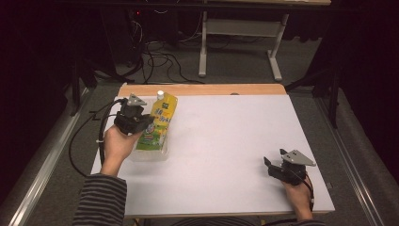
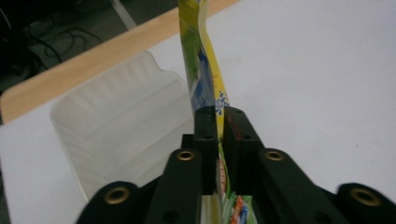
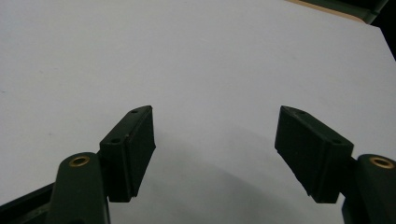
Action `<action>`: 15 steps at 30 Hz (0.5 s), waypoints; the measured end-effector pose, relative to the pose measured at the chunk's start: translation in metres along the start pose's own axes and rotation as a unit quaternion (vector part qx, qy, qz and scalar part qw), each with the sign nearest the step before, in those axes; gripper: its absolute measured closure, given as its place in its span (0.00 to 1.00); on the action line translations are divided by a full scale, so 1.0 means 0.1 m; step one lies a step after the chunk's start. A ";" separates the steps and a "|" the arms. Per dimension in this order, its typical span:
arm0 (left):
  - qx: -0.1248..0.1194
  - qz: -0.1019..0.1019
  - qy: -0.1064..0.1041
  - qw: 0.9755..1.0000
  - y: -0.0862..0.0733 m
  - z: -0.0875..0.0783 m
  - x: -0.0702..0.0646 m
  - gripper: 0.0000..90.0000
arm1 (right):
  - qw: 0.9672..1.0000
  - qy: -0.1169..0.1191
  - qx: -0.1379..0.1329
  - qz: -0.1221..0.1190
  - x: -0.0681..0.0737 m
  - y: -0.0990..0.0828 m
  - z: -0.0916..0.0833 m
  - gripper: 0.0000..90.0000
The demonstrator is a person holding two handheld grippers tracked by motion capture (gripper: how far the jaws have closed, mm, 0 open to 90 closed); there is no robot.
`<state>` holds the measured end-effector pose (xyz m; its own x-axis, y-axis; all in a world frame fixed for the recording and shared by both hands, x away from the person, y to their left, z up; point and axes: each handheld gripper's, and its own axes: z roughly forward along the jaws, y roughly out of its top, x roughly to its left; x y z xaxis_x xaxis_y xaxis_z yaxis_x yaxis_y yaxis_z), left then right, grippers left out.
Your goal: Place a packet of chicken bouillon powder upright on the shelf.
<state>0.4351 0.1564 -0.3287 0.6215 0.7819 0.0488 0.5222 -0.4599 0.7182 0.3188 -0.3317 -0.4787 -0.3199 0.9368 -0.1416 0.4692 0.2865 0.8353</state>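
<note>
The print on the yellow pouch [image 1: 159, 123] is too small to read from the high view, and in the left gripper view the pouch [image 2: 204, 70] is seen edge-on, so only a thin strip of yellow, green and blue shows; its top runs out of the frame. The lower part of the pouch is hidden behind the walls of a clear plastic tray [image 1: 149, 155], and from above it is hard to tell whether the pouch touches the tray floor. In the left gripper view the tray [image 2: 116, 126] sits just beside the jaws, ribbed and empty where it can be seen.

The left gripper [image 1: 141, 121] is at the table's left side, held by the left hand [image 1: 117, 143], whose striped sleeve [image 1: 99, 200] comes in from the bottom edge. Its 2 jaws are pressed tight on the pouch, pinching it so it stands upright with its white cap [image 1: 160, 94] toward the far edge.

The right gripper [image 1: 274, 161] rests low near the table's [image 1: 226, 141] right front corner, well apart from the pouch, with the right hand [image 1: 297, 195] partly cut off by the frame. In the right gripper view its 2 jaws are spread wide over bare white table [image 3: 196, 56], holding nothing.
</note>
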 end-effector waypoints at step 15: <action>0.100 -0.019 -0.003 0.995 0.14 0.38 -0.04 0.92 | 1.000 0.000 -0.002 0.001 -0.01 0.00 0.00 0.32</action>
<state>0.4623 0.1303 -0.3454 0.6017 0.7984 0.0199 0.6505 -0.5044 0.5678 0.3188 -0.3323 -0.4786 -0.3193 0.9373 -0.1395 0.4668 0.2837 0.8376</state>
